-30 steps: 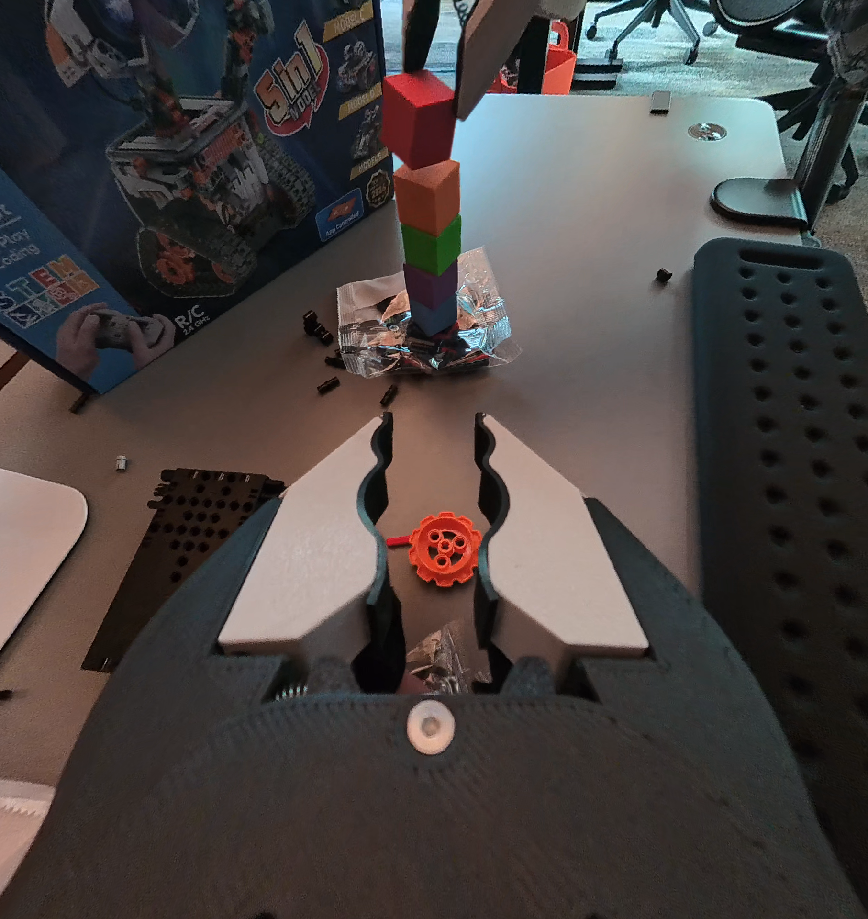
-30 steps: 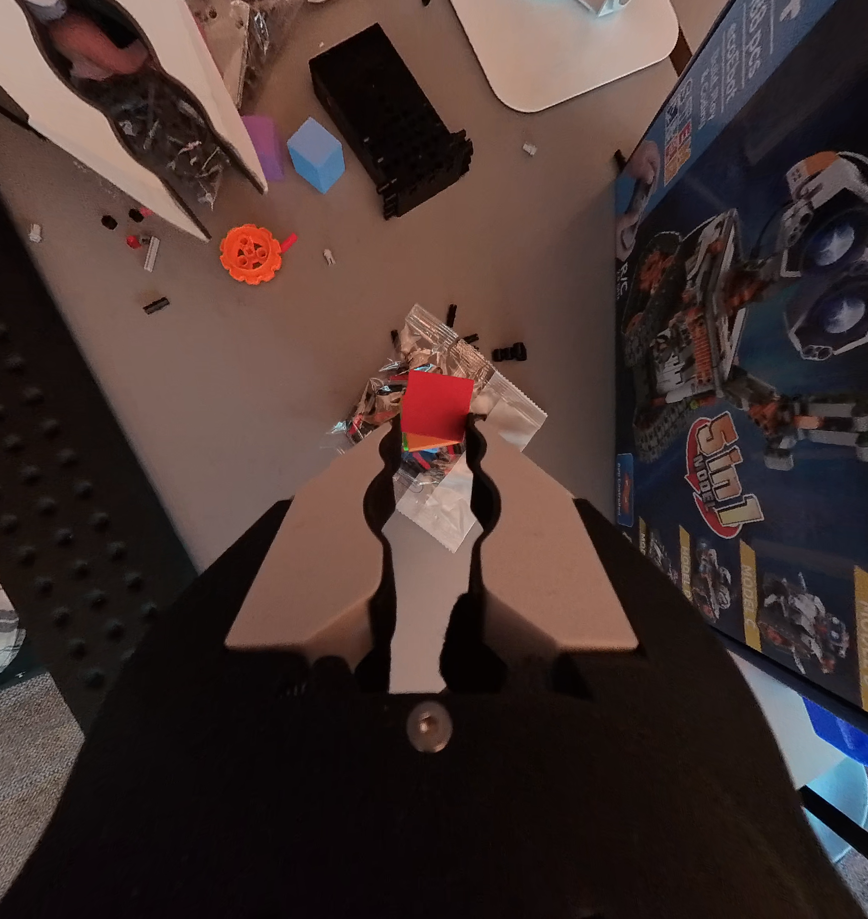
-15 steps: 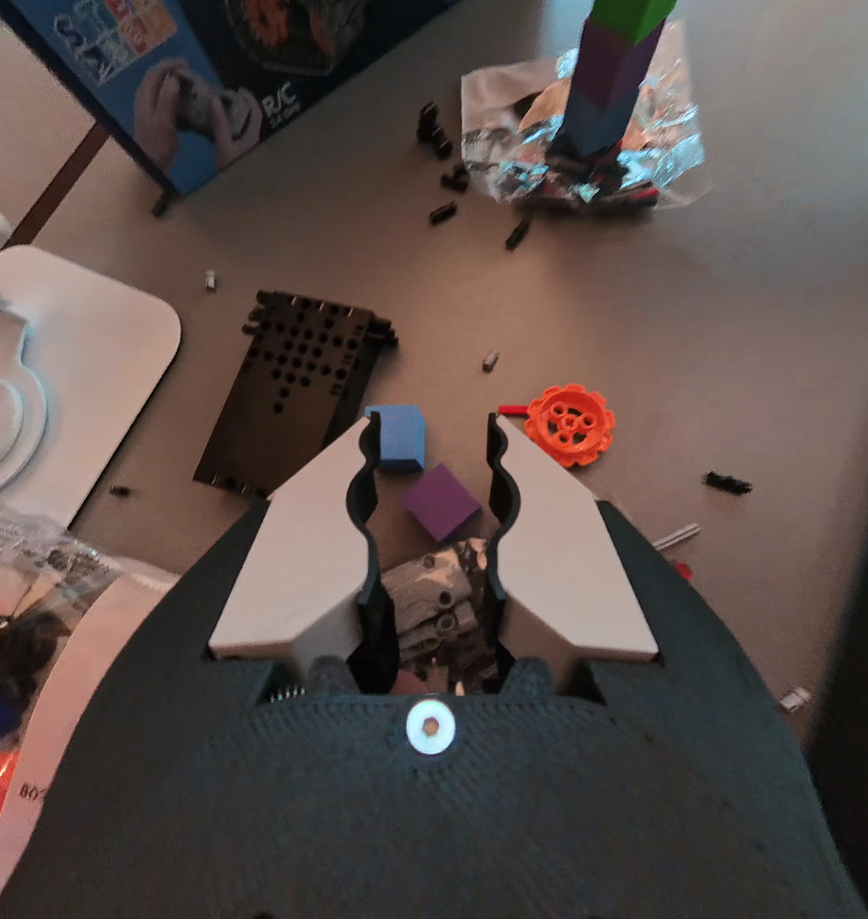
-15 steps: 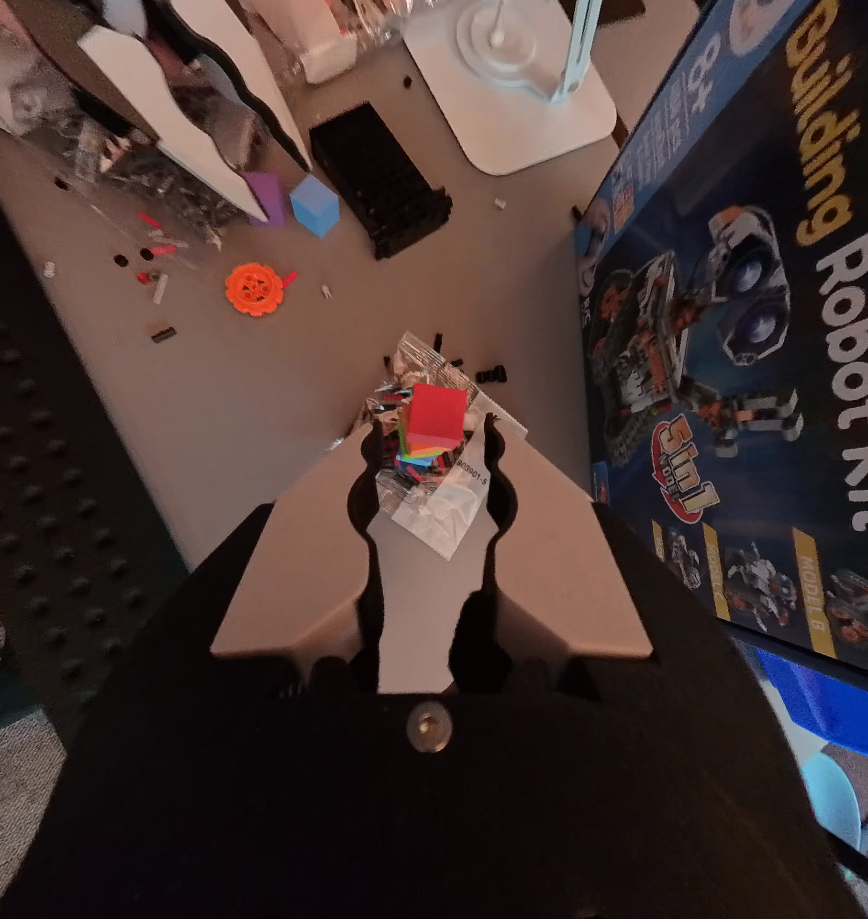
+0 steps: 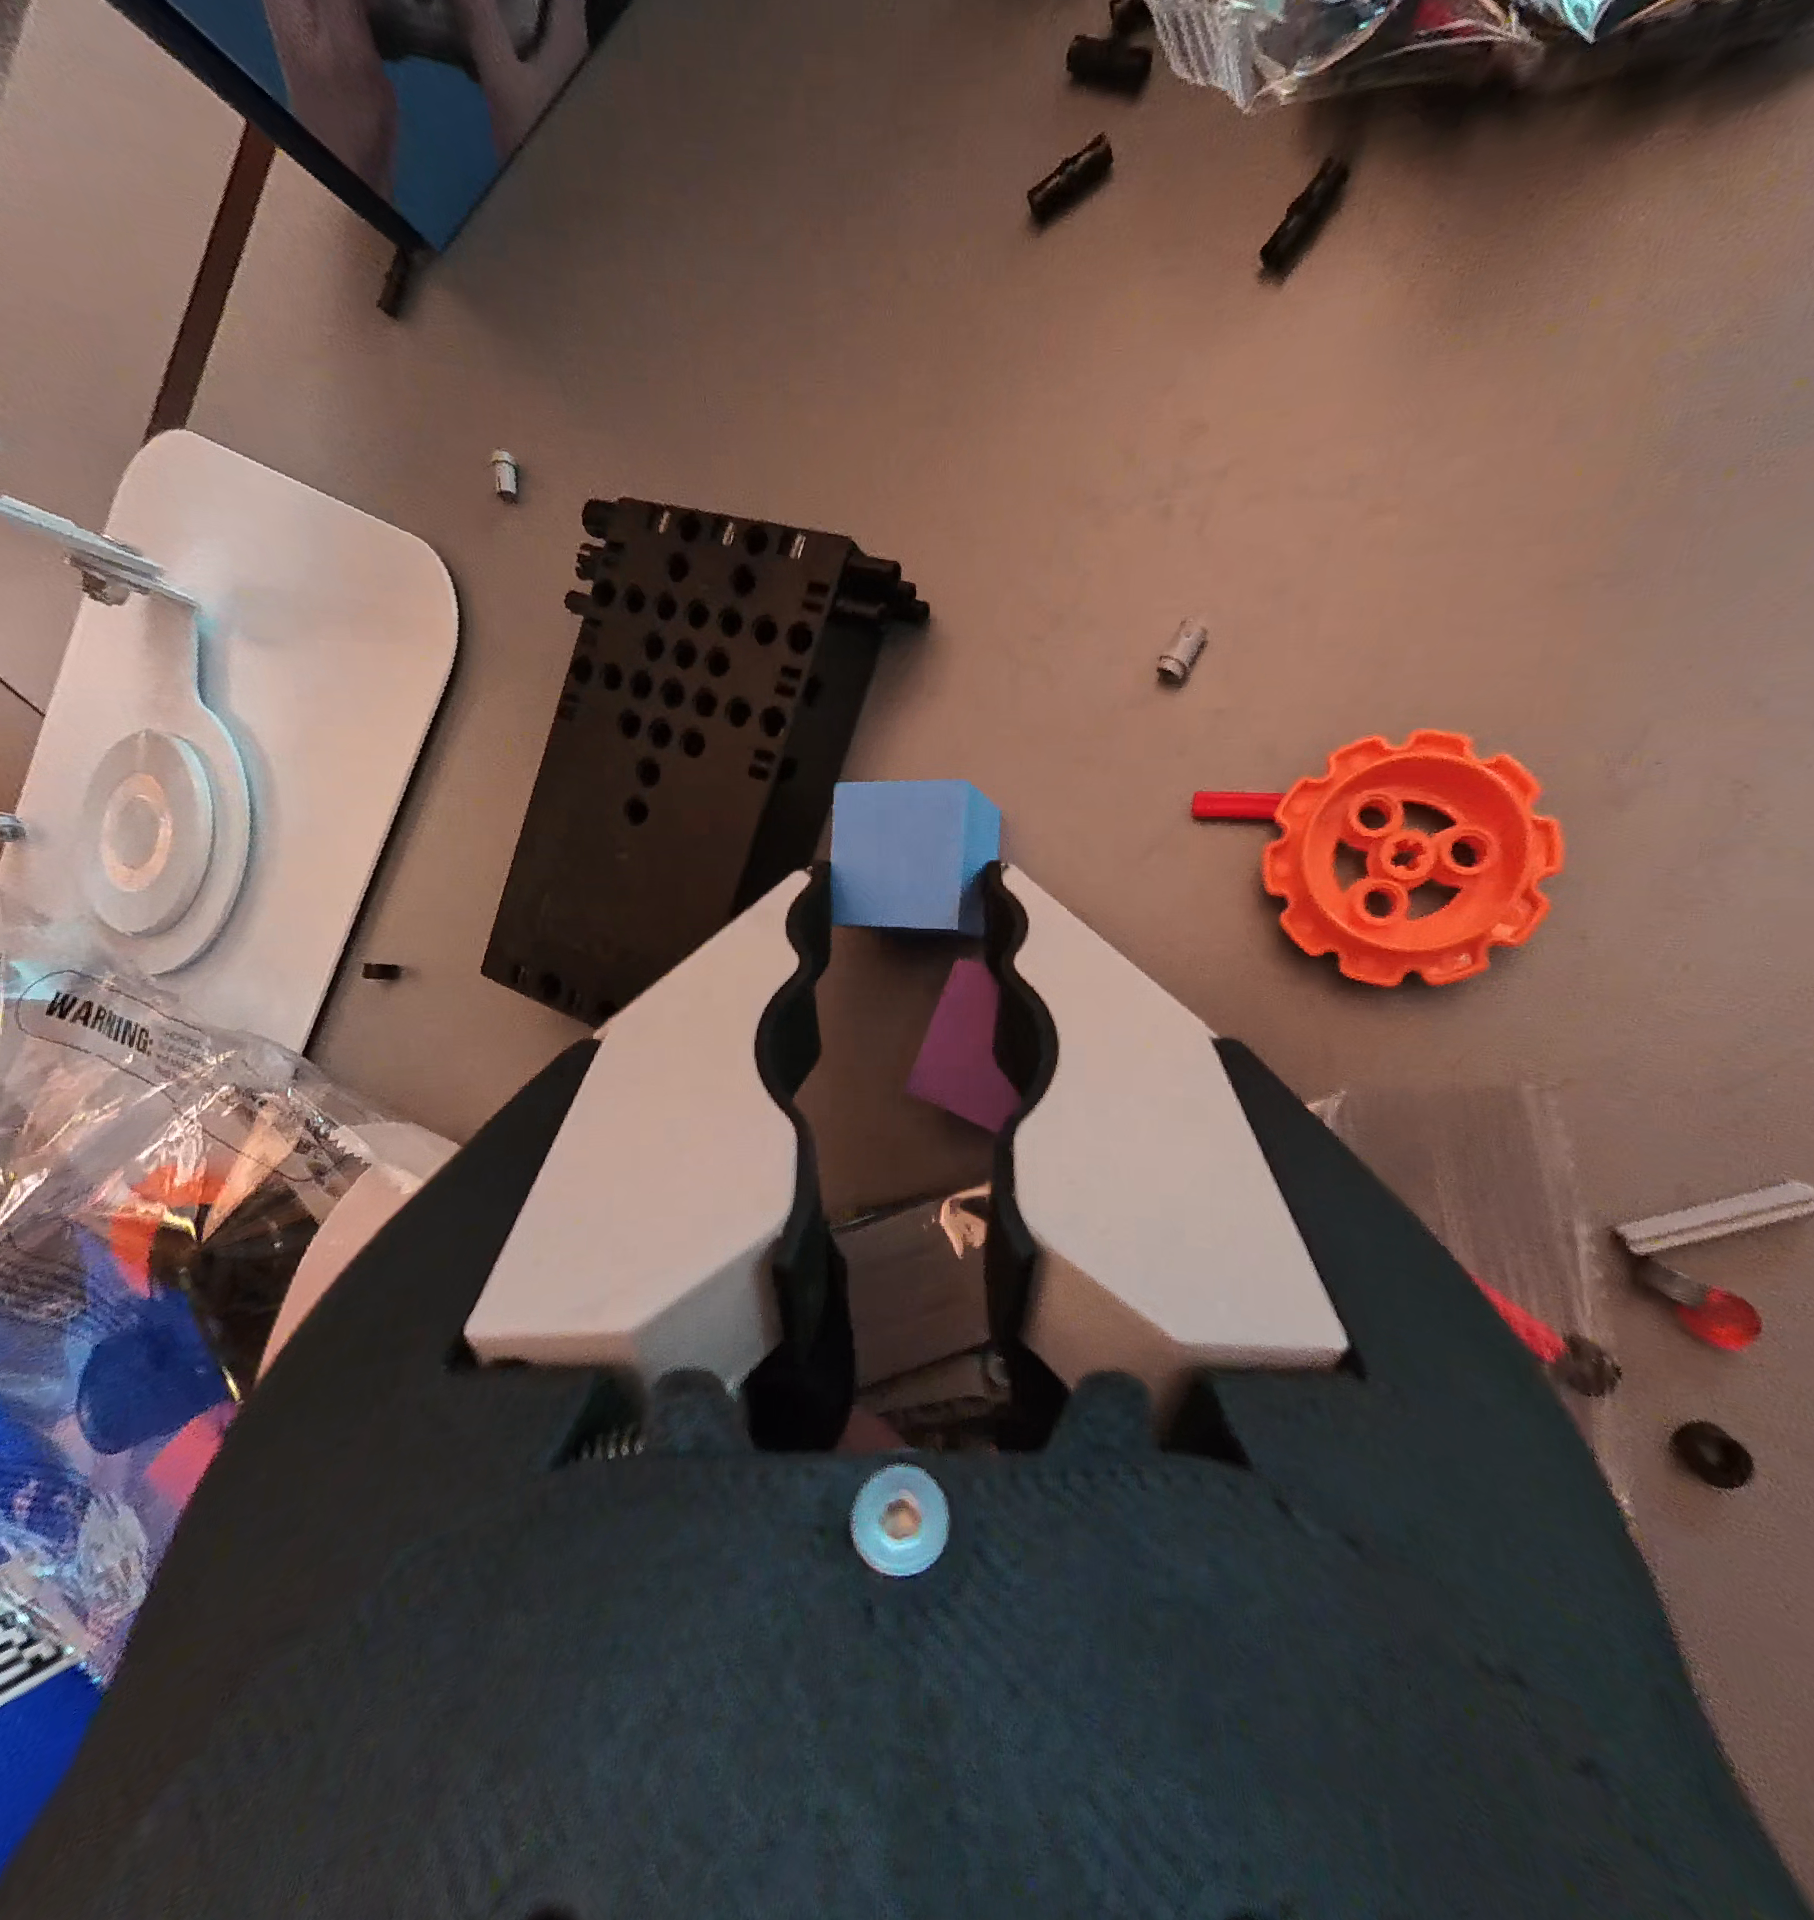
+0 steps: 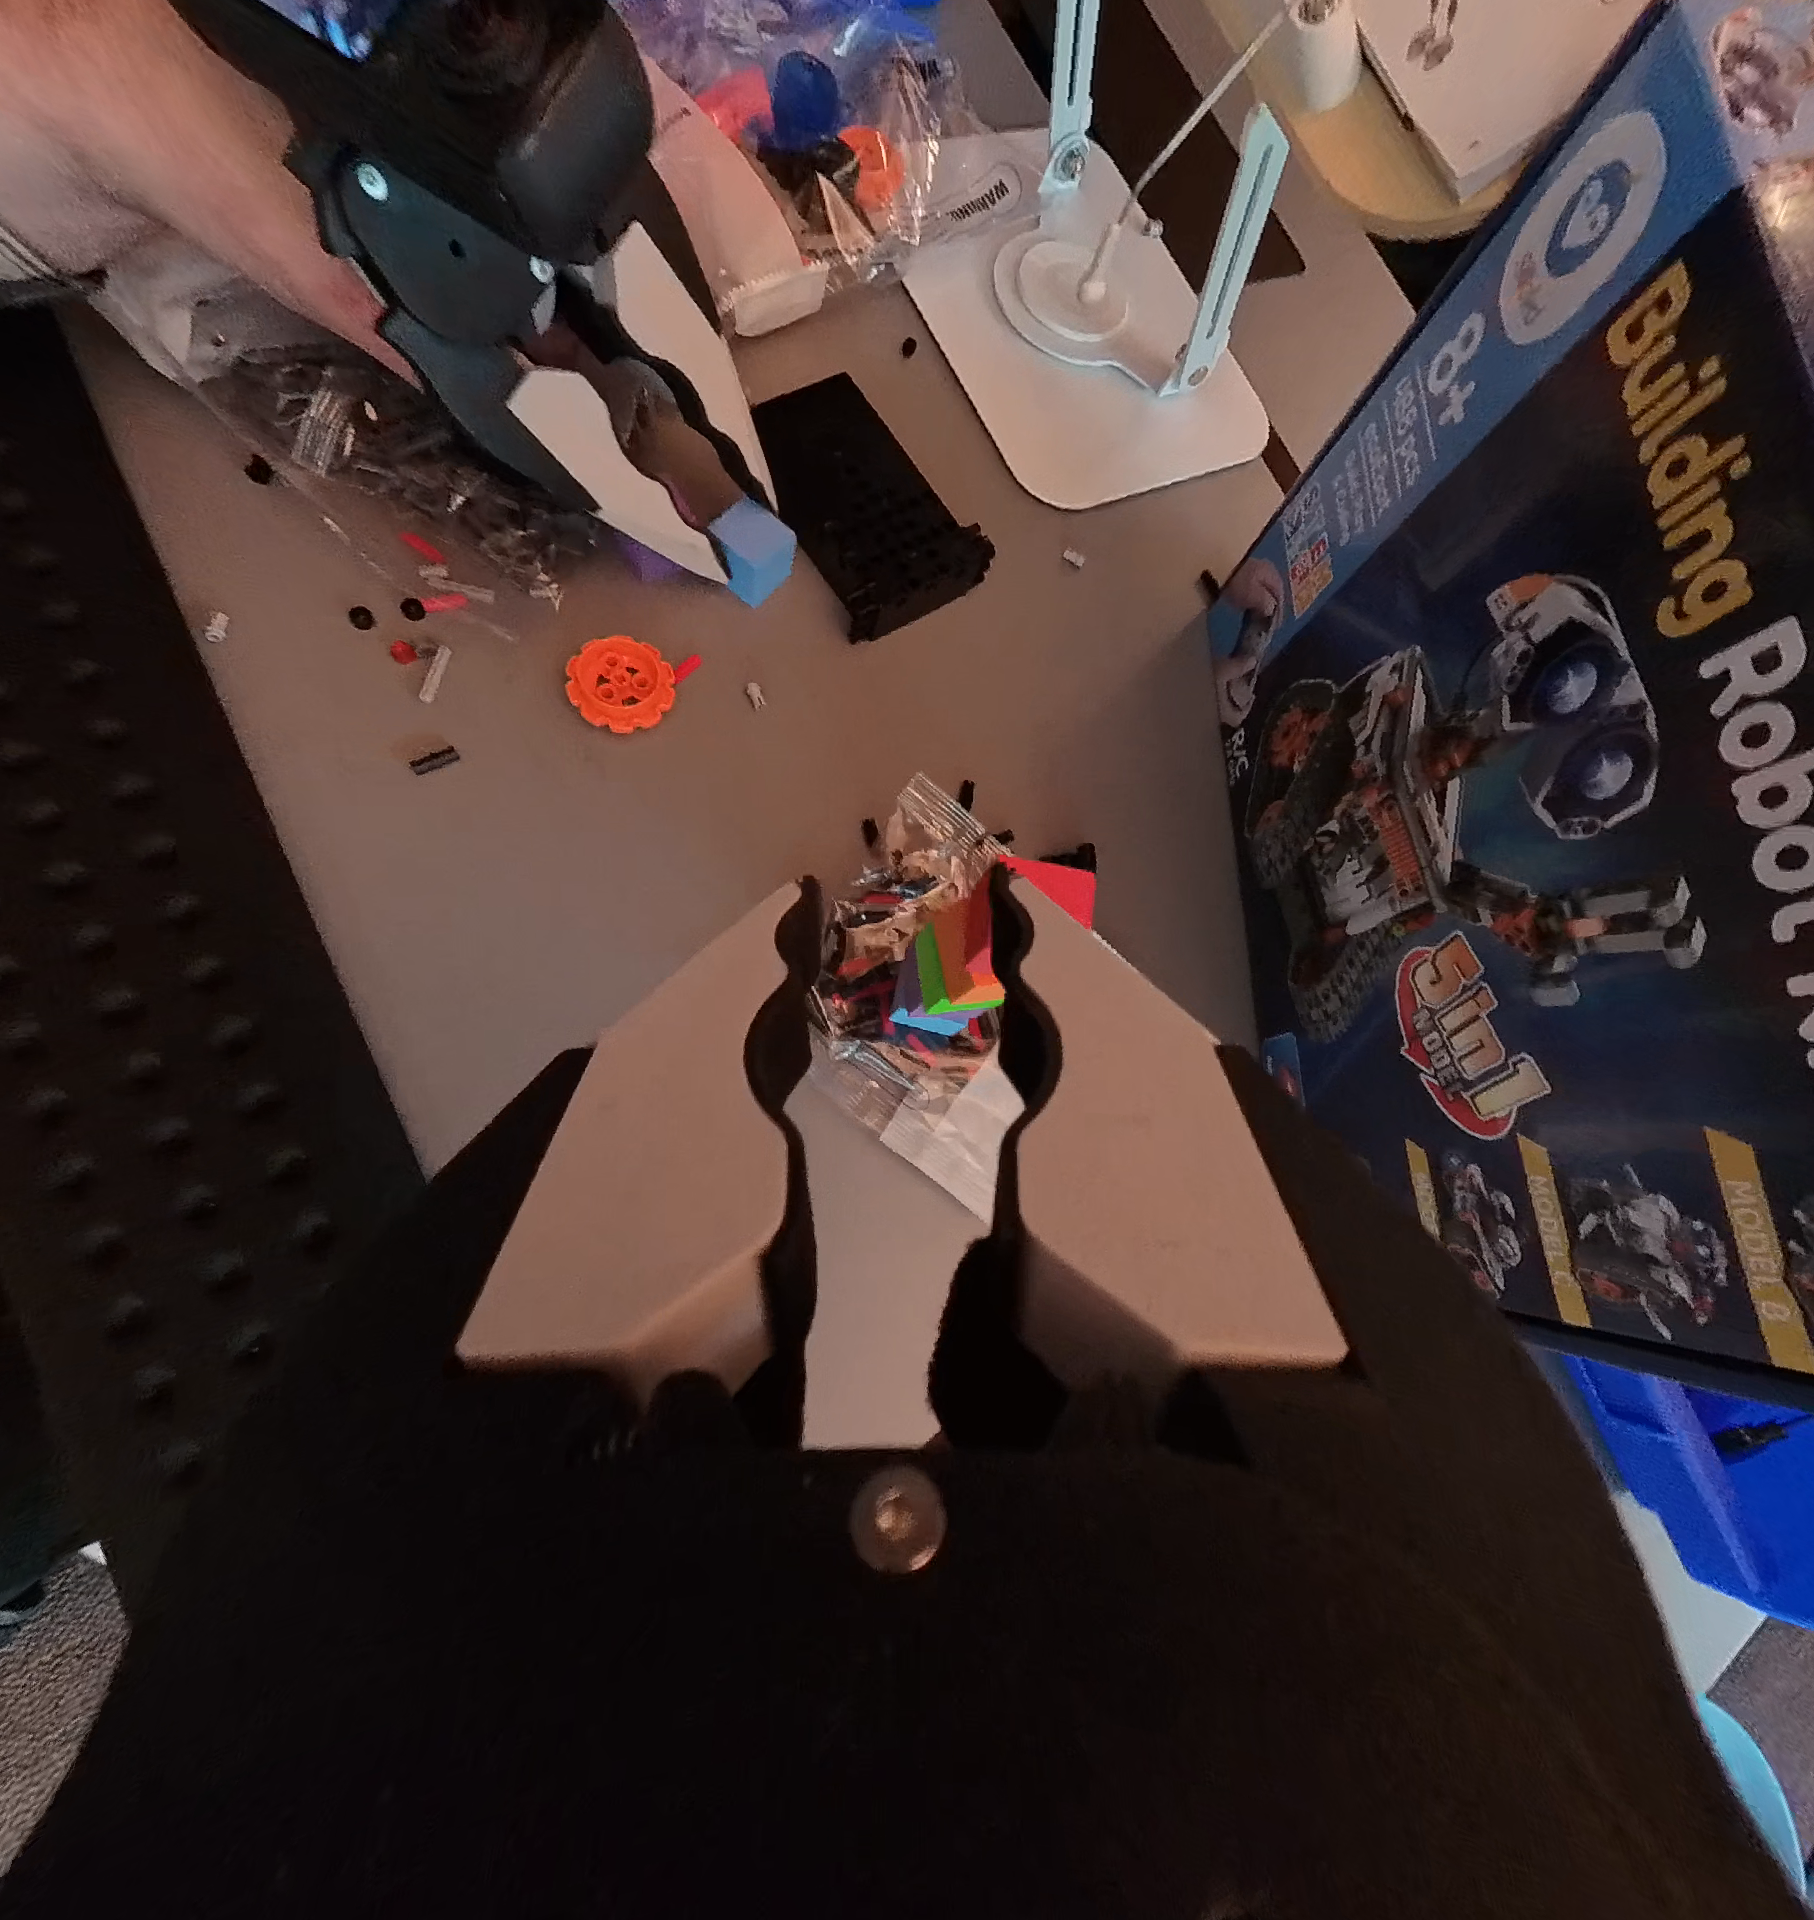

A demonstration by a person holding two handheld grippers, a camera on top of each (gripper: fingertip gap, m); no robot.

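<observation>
In the left wrist view my left gripper [image 5: 901, 881] is shut on a light blue cube [image 5: 903, 862] low over the grey table [image 5: 1194, 468]. A purple cube [image 5: 960, 1049] lies just behind, partly under the right finger. In the right wrist view my right gripper [image 6: 898, 894] is open and empty, held high above a tower of coloured cubes [image 6: 960, 966] with a red cube [image 6: 1054, 888] on top. The tower stands on a clear bag of parts [image 6: 882, 1039]. The left gripper [image 6: 745, 540] with the blue cube [image 6: 757, 561] shows farther off, held by a hand [image 6: 155, 156].
A black perforated block [image 5: 695, 748] lies just left of the blue cube. An orange gear [image 5: 1407, 857] is to its right. A white lamp base [image 5: 259, 675], bags of parts [image 5: 103, 1247], a blue toy box [image 6: 1557, 727], a black studded mat [image 6: 103, 831] and small loose pins surround the area. One gripper's finger ends stand about 25 centimeters off the other's.
My left gripper swung down from facing the tower to the loose cubes and closed on the light blue one. My right gripper let go of the red cube and rose away from the tower.
</observation>
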